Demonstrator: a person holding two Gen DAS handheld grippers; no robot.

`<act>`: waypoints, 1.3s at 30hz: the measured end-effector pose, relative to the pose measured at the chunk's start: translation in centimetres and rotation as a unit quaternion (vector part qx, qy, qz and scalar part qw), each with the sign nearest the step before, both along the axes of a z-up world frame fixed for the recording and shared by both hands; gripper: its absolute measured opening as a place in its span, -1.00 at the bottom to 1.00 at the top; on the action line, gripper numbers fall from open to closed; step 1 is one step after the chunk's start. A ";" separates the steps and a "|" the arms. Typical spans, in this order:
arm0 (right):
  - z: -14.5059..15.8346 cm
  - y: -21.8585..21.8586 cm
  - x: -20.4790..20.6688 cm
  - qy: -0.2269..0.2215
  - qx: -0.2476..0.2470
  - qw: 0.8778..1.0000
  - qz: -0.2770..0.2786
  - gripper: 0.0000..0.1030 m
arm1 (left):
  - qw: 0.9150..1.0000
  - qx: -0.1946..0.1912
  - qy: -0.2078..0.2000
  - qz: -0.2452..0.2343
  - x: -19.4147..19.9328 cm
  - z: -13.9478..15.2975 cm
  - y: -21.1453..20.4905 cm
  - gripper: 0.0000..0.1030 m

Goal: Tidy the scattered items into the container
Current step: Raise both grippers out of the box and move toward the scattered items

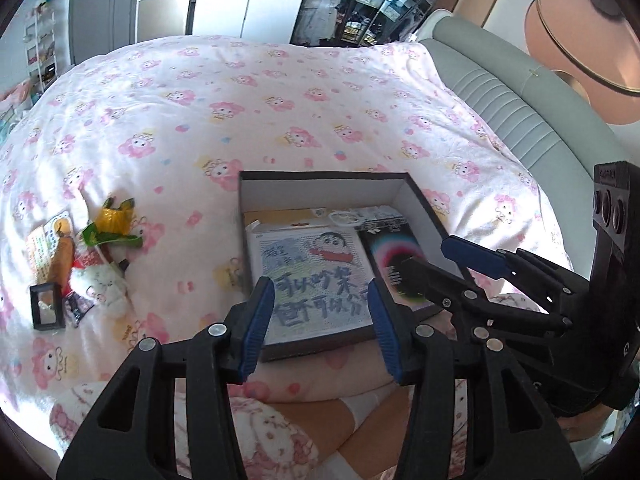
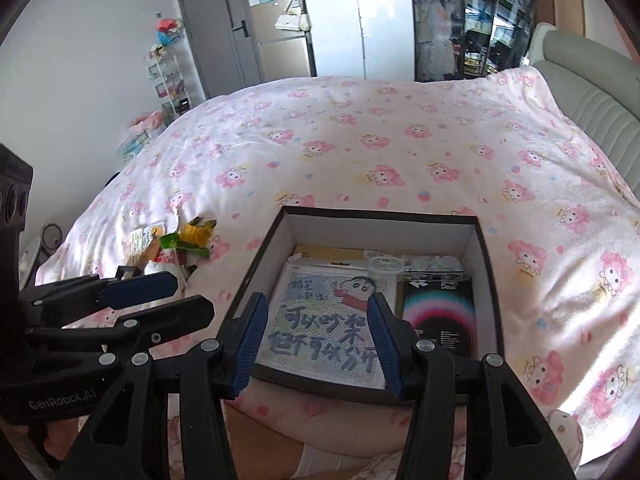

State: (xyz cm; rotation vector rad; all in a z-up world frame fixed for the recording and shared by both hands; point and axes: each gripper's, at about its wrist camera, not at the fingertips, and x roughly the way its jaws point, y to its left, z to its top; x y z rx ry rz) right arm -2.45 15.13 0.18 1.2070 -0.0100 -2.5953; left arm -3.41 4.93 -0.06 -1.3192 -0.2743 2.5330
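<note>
Jaws of left gripper (image 1: pixel 318 322) and right gripper (image 2: pixel 320 344) spread, nothing between, above near edge of box (image 1: pixel 420 196) on bed (image 1: pixel 248 92). Picture card (image 1: pixel 310 276) already inside. Scattered pile (image 1: pixel 80 264) left of box: wrappers, plush, likely light, soft; small frame (image 1: pixel 47 306) stiff, grip by edges. Frame clear only in left view.

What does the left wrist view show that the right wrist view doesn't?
Only the left wrist view: the small black frame at the near end of the scattered pile, and a round lamp beyond the headboard.

Only the right wrist view: a grey door and a white shelf rack by the wall.

Both: the open box with the cartoon picture and the dark rainbow packet inside, the pile left of it, and both tongs, left and right, open and empty.
</note>
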 end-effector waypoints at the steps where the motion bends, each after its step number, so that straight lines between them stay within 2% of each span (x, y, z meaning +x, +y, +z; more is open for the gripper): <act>1: -0.3 -1.1 0.0 -0.005 -0.008 1.000 0.015 -0.08 | 1.000 0.004 -0.004 0.011 0.4 0.0 -1.4 -0.04; 5: -1.4 -6.6 -0.7 -0.031 -0.039 0.995 0.085 -0.08 | 0.998 0.018 -0.009 0.065 2.3 -0.3 -7.3 -0.04; 7: -1.6 -10.2 -1.1 -0.032 -0.034 0.992 0.117 -0.08 | 0.995 0.028 -0.010 0.096 3.3 -0.7 -10.5 -0.04; 9: -1.9 -13.9 -1.7 -0.032 -0.026 0.988 0.151 -0.08 | 0.991 0.039 -0.013 0.128 4.1 -1.5 -13.6 -0.04; 13: -3.5 -20.1 -3.0 -0.058 -0.024 0.979 0.195 -0.08 | 0.980 0.066 -0.035 0.186 5.1 -4.0 -19.3 -0.04; 16: -5.4 -23.0 -3.9 -0.084 -0.048 0.969 0.226 -0.08 | 0.974 0.071 -0.049 0.211 5.0 -5.7 -22.3 -0.04; 18: -7.2 -23.8 -5.1 -0.110 -0.056 0.968 0.217 -0.08 | 0.974 0.059 -0.059 0.212 4.4 -6.9 -23.8 -0.04; 21: -10.3 -23.8 -7.0 -0.149 -0.037 0.970 0.188 -0.08 | 0.972 0.027 -0.091 0.215 2.4 -8.9 -26.4 -0.04; 22: -11.4 -23.7 -7.4 -0.163 -0.032 0.969 0.185 -0.08 | 0.972 0.031 -0.098 0.212 1.6 -9.6 -27.3 -0.04; 26: -15.3 -24.3 -9.0 -0.218 -0.022 0.958 0.184 -0.08 | 0.972 0.089 -0.122 0.182 -2.3 -12.3 -29.7 -0.03; 28: -16.5 -25.1 -10.3 -0.242 -0.043 0.952 0.184 -0.08 | 0.969 0.079 -0.139 0.186 -4.6 -13.8 -30.1 -0.02; 30: -17.3 -25.6 -11.7 -0.255 -0.047 0.951 0.170 -0.08 | 0.969 0.067 -0.152 0.183 -6.5 -15.0 -30.0 -0.02; 33: -19.0 -25.8 -13.2 -0.275 -0.044 0.948 0.153 -0.08 | 0.969 0.076 -0.171 0.161 -8.8 -17.0 -29.7 0.07; 37: -21.9 -25.9 -13.9 -0.323 -0.065 0.932 0.150 -0.08 | 0.967 0.081 -0.187 0.151 -10.8 -19.5 -29.5 0.11; 39: -22.6 -26.2 -14.3 -0.316 -0.072 0.935 0.144 -0.08 | 0.965 0.073 -0.193 0.164 -11.4 -20.7 -29.4 0.05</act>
